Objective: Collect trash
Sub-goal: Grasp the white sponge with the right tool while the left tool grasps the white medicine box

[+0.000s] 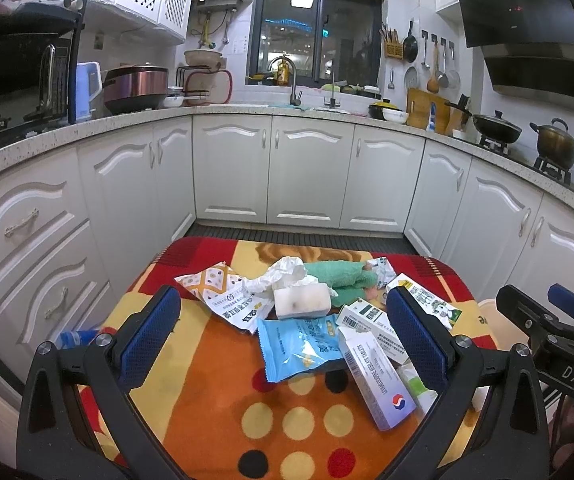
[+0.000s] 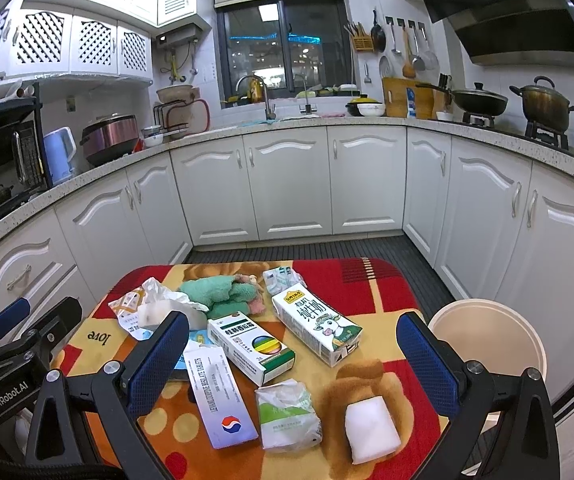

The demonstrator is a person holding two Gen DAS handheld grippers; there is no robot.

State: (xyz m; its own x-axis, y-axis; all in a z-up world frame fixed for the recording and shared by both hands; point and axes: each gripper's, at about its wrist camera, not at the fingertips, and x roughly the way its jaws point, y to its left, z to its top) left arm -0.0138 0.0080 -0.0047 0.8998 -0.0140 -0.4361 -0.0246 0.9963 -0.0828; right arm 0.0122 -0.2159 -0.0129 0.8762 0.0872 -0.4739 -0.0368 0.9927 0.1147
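Trash lies scattered on a small table under a colourful blanket [image 1: 215, 364]. In the left wrist view there is a blue wrapper [image 1: 299, 344], a patterned wrapper [image 1: 227, 292], crumpled tissue [image 1: 283, 274], a white sponge block [image 1: 302, 300] and a tablet box [image 1: 375, 380]. The right wrist view shows a milk carton [image 2: 315, 326], a green and white box [image 2: 251, 346], the tablet box [image 2: 221, 396], a crumpled plastic packet [image 2: 287, 414] and a white pad [image 2: 371, 428]. My left gripper [image 1: 283, 340] and right gripper [image 2: 293, 356] are both open, empty, above the table's near side.
A cream round bin [image 2: 491, 340] stands on the floor right of the table. A green towel [image 2: 215, 292] lies at the table's far side. White kitchen cabinets [image 1: 311, 172] and countertops ring the table on three sides, with dark floor [image 2: 307, 248] between.
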